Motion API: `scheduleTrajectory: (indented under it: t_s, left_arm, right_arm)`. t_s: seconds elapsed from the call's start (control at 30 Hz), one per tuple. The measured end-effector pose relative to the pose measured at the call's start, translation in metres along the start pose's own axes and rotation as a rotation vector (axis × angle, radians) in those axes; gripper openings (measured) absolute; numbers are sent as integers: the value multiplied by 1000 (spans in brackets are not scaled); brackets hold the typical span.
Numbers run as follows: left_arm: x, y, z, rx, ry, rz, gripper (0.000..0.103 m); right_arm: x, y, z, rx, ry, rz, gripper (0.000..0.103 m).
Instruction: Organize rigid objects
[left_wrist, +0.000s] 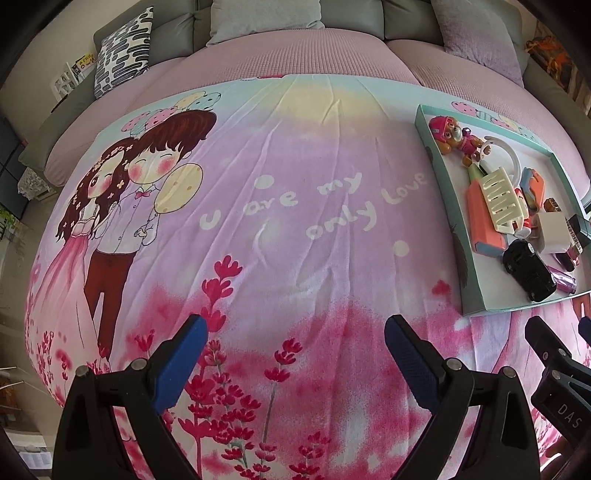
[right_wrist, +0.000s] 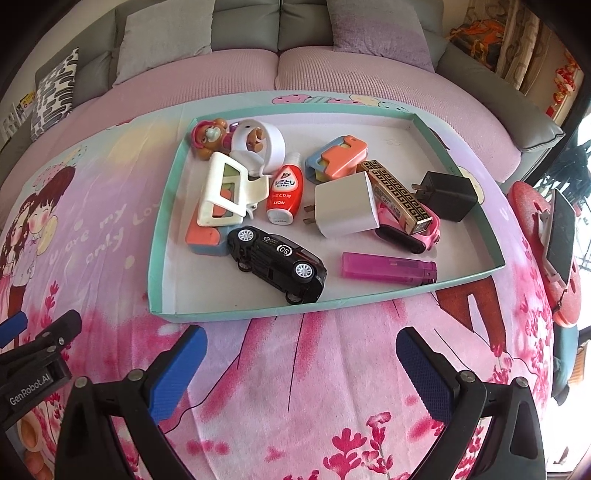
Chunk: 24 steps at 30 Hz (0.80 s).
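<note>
A shallow teal box (right_wrist: 159, 236) lies on the printed bedspread and holds several small objects: a black toy car (right_wrist: 277, 264), a purple lighter (right_wrist: 388, 267), a white charger (right_wrist: 345, 210), a black charger (right_wrist: 448, 195), a red-and-white bottle (right_wrist: 284, 188), a white clip (right_wrist: 225, 192) and a pink toy dog (right_wrist: 208, 136). My right gripper (right_wrist: 301, 350) is open and empty just in front of the box. My left gripper (left_wrist: 295, 339) is open and empty over bare bedspread, left of the box (left_wrist: 439, 192). The car (left_wrist: 528, 271) shows there too.
Grey and lilac cushions (right_wrist: 166, 37) line the sofa back beyond the bedspread. A patterned pillow (left_wrist: 123, 51) stands at the far left. A phone on a red foam disc (right_wrist: 554, 236) lies right of the box. The right gripper's finger (left_wrist: 546, 343) shows beside my left.
</note>
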<state>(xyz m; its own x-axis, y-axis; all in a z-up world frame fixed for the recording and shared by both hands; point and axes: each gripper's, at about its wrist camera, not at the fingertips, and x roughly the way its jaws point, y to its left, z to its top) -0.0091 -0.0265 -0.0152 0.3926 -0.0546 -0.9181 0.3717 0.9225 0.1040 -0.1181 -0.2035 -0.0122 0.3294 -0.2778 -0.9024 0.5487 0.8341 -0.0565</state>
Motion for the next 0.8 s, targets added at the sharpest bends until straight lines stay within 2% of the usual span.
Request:
scheduleTrajectory:
  t_s: [0.8]
  left_arm:
    - [18,-5,0,24,37,-11,97]
  right_arm:
    - [13,-4,2,12,16,-9,103]
